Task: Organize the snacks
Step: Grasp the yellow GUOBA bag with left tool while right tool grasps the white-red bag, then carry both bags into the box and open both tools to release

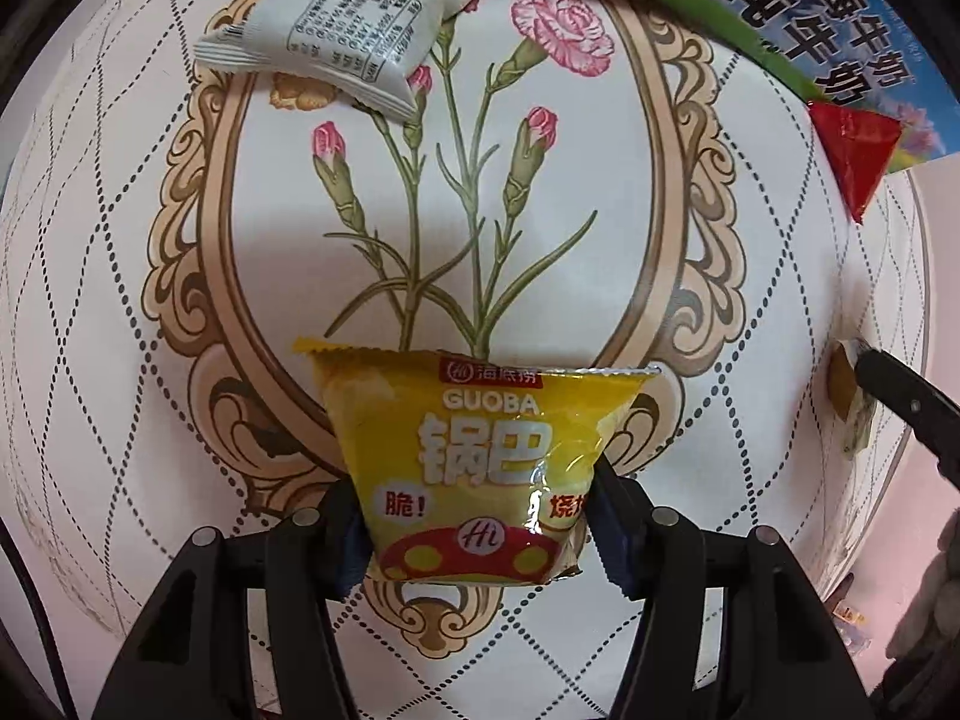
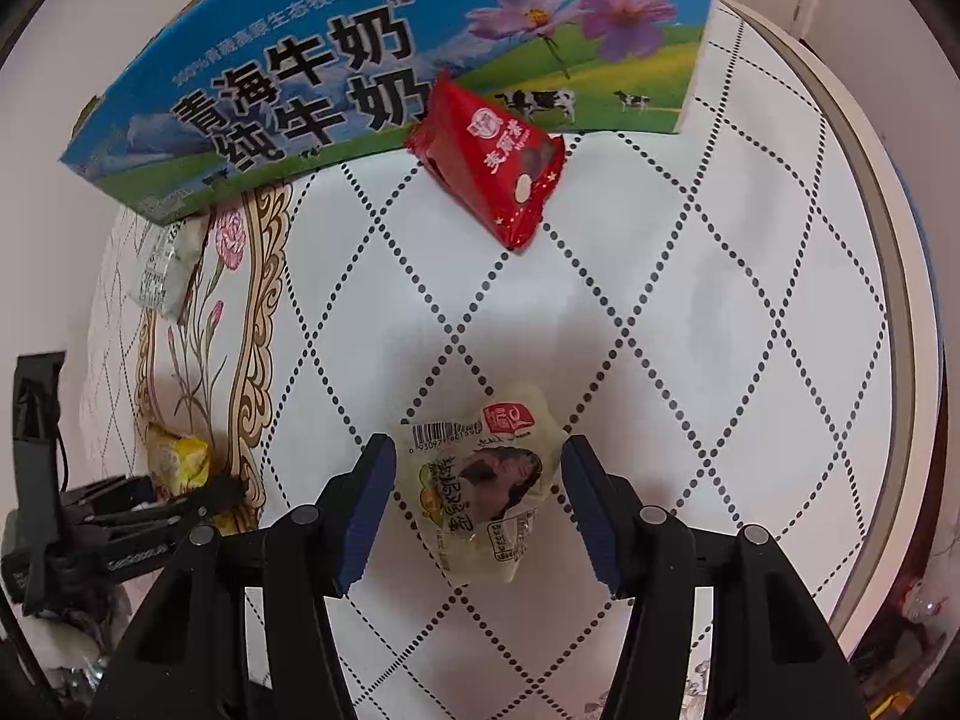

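A yellow GUOBA snack packet [image 1: 480,456] lies on the flowered tablecloth, and my left gripper [image 1: 474,492] is shut on its lower half, a pad pressing in on each side. The right wrist view shows the same yellow packet [image 2: 177,459] at the far left, with the left gripper [image 2: 198,498] on it. My right gripper [image 2: 477,468] is shut on a pale, see-through snack packet [image 2: 486,480] with a barcode, which sits between its blue pads. That pale packet [image 1: 846,402] also shows at the right edge of the left wrist view.
A blue and green milk carton box [image 2: 360,60] stands at the back, with a red snack packet [image 2: 489,162] leaning against it. A white packet [image 1: 324,30] lies at the back near the box. The round table's rim [image 2: 900,300] curves along the right.
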`<state>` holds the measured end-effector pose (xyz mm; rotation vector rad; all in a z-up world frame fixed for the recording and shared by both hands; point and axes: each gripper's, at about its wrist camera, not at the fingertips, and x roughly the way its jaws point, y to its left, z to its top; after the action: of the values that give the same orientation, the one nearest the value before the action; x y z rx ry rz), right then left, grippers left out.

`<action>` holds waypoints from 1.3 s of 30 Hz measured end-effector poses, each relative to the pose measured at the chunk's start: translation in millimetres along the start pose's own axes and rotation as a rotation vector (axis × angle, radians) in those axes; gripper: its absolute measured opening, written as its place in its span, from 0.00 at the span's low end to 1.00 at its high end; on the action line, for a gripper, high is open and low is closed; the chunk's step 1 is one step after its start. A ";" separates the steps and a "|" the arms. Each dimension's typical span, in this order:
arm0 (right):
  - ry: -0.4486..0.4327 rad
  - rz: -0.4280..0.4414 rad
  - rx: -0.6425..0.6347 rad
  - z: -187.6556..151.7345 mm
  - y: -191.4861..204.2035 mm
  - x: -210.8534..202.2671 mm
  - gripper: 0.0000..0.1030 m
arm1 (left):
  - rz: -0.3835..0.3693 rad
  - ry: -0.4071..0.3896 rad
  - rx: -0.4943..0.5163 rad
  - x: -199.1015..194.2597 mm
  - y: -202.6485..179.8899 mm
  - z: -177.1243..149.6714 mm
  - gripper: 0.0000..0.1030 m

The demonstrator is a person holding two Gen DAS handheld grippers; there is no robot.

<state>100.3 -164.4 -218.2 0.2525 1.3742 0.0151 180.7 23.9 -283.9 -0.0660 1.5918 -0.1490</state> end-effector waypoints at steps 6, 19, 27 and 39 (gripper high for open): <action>0.058 0.052 0.075 2.1 -4.5 23.0 0.60 | -0.010 0.000 -0.011 6.2 14.3 0.5 0.60; -0.022 -0.049 -0.047 -7.8 19.8 9.6 0.39 | -0.060 -0.099 -0.019 -58.9 6.6 -4.4 0.48; -0.028 -0.003 -0.034 5.1 22.9 -7.1 0.39 | -0.111 -0.206 0.086 -125.0 -27.8 13.3 0.49; -0.208 0.154 -0.020 44.1 33.6 -100.8 0.38 | -0.153 -0.288 0.166 -184.6 -78.3 82.0 0.48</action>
<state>127.6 -155.1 -106.8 0.3338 1.1451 0.1272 263.8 -33.0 -92.0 -0.0759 1.2823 -0.3740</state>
